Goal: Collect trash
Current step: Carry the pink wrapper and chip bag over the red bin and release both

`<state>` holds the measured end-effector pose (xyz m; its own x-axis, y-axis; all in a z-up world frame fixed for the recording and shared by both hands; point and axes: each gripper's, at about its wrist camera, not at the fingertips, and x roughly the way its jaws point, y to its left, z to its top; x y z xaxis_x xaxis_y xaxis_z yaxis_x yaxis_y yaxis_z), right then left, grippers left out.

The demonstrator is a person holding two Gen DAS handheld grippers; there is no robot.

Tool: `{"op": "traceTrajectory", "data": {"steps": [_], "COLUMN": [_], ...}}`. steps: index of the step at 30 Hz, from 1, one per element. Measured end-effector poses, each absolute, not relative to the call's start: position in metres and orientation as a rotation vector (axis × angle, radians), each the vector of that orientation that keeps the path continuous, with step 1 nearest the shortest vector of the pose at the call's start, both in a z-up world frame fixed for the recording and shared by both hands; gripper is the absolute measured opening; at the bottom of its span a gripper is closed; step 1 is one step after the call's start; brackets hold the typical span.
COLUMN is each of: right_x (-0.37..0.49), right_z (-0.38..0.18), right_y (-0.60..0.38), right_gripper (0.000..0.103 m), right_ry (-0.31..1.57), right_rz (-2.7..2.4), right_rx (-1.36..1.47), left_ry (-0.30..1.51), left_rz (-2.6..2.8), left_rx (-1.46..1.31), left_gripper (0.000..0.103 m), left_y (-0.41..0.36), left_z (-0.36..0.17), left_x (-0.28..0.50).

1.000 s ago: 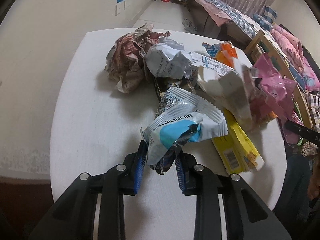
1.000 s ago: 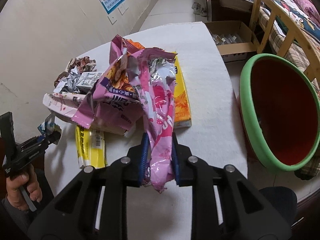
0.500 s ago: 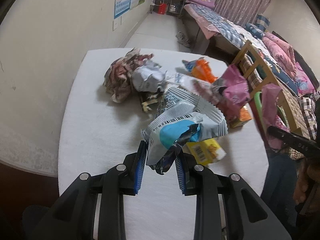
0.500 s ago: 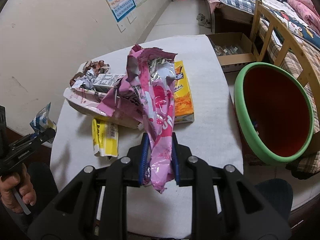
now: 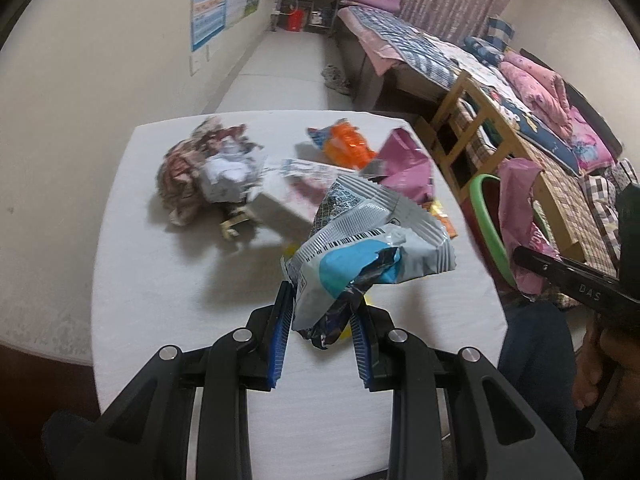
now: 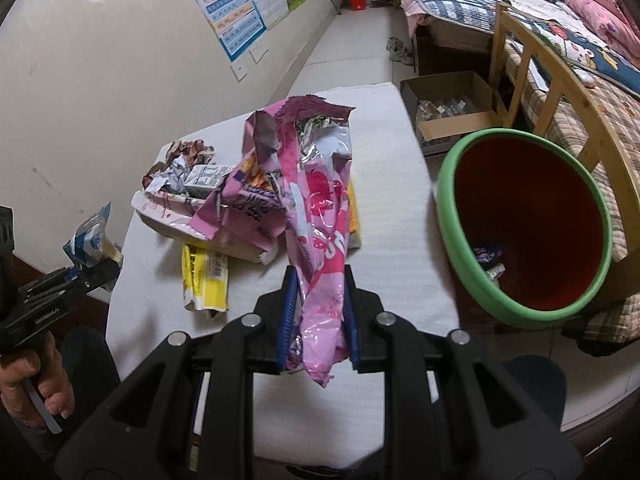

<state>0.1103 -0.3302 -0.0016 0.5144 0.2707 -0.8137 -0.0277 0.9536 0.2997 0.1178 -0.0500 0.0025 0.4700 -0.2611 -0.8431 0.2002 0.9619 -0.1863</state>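
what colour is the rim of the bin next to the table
Green, around a dark red inside. The bin shows best in the right wrist view.

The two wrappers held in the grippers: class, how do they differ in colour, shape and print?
The left gripper holds a grey and blue wrapper; the right gripper holds a pink wrapper. The grey and blue wrapper is short, crumpled and wide; the pink wrapper is long and narrow. The grey one shows a barcode; the pink one shows silver foil lining. Both are torn open, empty and lifted off the table.
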Motion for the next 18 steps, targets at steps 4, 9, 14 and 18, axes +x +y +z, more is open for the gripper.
{"op": "traceTrajectory", "data": {"steps": [4,9,14,18], "right_x": [0.108,0.106,0.105,0.103], "right_z": [-0.001,-0.001,-0.001,-0.002], "right_y": [-0.347,-0.371,-0.397,-0.418], "right_gripper": [0.022,0.022,0.022,0.022], "right_ry": [1.011,1.004,0.998,0.994], "right_rz": [0.160,0.129,0.092,0.059], "right_rx": [0.278,0.297,0.317,0.333], "left_ry": [1.043,1.042,1.044,1.041], "left_rz": [-0.316,-0.367,-0.422,-0.468], "left_rx": [-0.052,-0.042,-0.051,-0.046], "left_gripper": [0.026,0.026,0.026,0.026], "left_y": [-0.071,-0.102,-0.134,-0.162], "left_z": [0.005,0.009,0.015,0.019], "left_x": [0.121,0.128,0.137,0.145]}}
